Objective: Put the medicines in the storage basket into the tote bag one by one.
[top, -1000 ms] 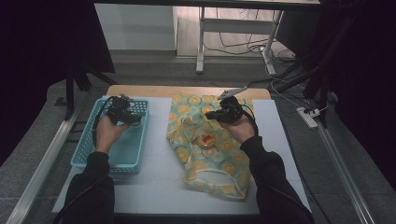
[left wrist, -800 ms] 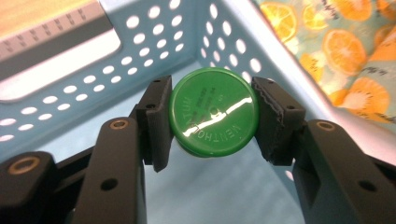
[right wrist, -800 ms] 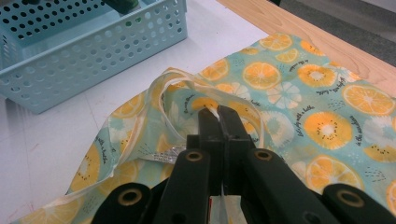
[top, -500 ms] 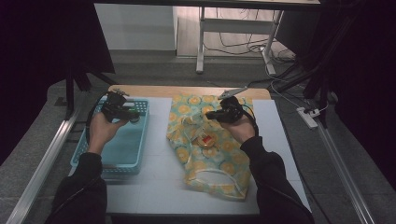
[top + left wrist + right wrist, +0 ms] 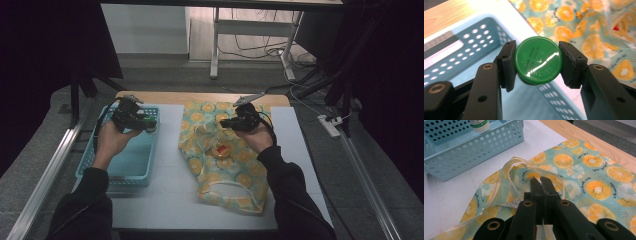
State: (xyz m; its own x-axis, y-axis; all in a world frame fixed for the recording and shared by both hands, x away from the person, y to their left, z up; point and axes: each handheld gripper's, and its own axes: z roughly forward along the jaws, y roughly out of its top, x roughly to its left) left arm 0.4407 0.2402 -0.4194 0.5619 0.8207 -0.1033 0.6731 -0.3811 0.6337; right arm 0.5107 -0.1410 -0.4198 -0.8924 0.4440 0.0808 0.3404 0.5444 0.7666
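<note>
Midway: left gripper [image 5: 537,62] clamps round green-lidded plastic tub [image 5: 537,60] above perforated light-blue basket [image 5: 131,165]; right gripper [image 5: 541,181], jaws closed, pinches orange-print fabric bag [image 5: 584,182] mouth. Bagging the tub remains.

In the left gripper view, raised lettering on the green cap [image 5: 538,60] is too glare-washed to read fully, and its container is hidden beneath. In the right gripper view, the top edge cuts off a green-banded bottle [image 5: 480,124] in the blue basket [image 5: 471,152].
</note>
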